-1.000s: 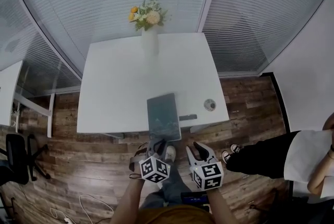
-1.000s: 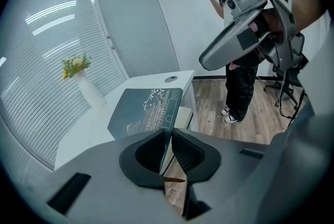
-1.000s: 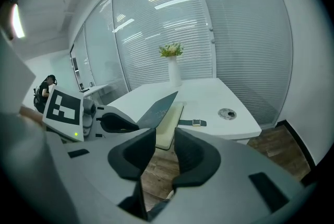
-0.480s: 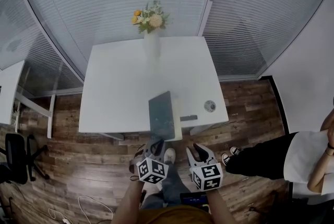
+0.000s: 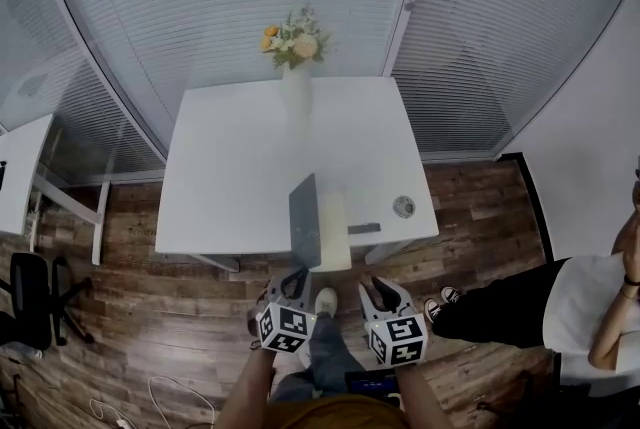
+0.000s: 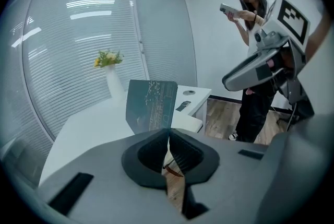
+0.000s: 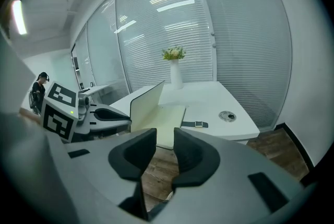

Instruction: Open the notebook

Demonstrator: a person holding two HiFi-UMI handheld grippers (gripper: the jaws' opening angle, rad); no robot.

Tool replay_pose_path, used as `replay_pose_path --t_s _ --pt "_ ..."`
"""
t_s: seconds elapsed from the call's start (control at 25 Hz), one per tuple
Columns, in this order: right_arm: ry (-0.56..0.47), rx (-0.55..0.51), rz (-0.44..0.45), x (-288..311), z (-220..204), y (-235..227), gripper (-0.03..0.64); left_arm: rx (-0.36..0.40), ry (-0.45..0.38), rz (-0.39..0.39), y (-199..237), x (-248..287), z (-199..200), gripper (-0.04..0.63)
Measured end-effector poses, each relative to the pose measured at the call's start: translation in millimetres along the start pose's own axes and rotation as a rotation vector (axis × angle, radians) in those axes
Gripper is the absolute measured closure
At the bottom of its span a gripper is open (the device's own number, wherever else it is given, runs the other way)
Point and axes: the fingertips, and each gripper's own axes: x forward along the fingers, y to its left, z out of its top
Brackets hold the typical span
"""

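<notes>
The notebook (image 5: 332, 235) lies at the near edge of the white counter (image 5: 230, 167), its dark teal cover (image 6: 151, 104) standing upright. The pale print on the cover is too faint to read. The left tool (image 6: 168, 135), its jaws just closing, pinches the cover's near edge. The right tool (image 7: 164, 140) is partly open and empty.

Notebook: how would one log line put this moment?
notebook cover: standing upright | left gripper: jaws just closing, pinching cover's near edge | right gripper: open, empty | pages: flat on table

On the table (image 5: 220, 177) the notebook (image 5: 306, 217) lies nearest, vase (image 5: 296, 92) behind, perhaps a coaster (image 5: 403, 207) to its right.
</notes>
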Motion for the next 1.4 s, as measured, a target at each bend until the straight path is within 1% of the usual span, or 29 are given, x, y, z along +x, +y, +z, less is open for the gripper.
replay_pose_path --t_s 0.12,0.24,0.44,0.8,1.0,1.16,1.4 --pt "-0.006 -0.003 0.002 -0.6 1.4 1.7 0.503 -0.071 -0.021 0.012 6.4 -4.9 -1.6 0.561" --pt "-0.012 -0.001 0.004 -0.9 2.6 3.6 0.506 -0.158 -0.041 0.019 12.8 -10.4 -5.3 0.561" --pt "-0.019 -0.006 0.01 1.7 4.4 8.5 0.509 -0.265 -0.074 0.041 28.4 -20.7 -9.8 0.563" --pt "-0.014 -0.005 0.018 4.0 2.4 14.2 0.512 -0.502 -0.098 0.079 54.9 -32.2 -36.2 0.561" --pt "-0.013 0.01 0.011 3.2 2.4 11.5 0.515 -0.641 -0.093 0.093 65.2 -33.2 -58.6 0.553" --pt "-0.01 0.011 0.007 5.3 3.1 8.3 0.517 -0.715 -0.078 0.102 69.3 -30.4 -73.8 0.54" --pt "-0.005 0.022 -0.005 10.8 3.6 2.9 0.52 -0.811 -0.055 0.095 70.9 -21.0 -93.9 0.526"
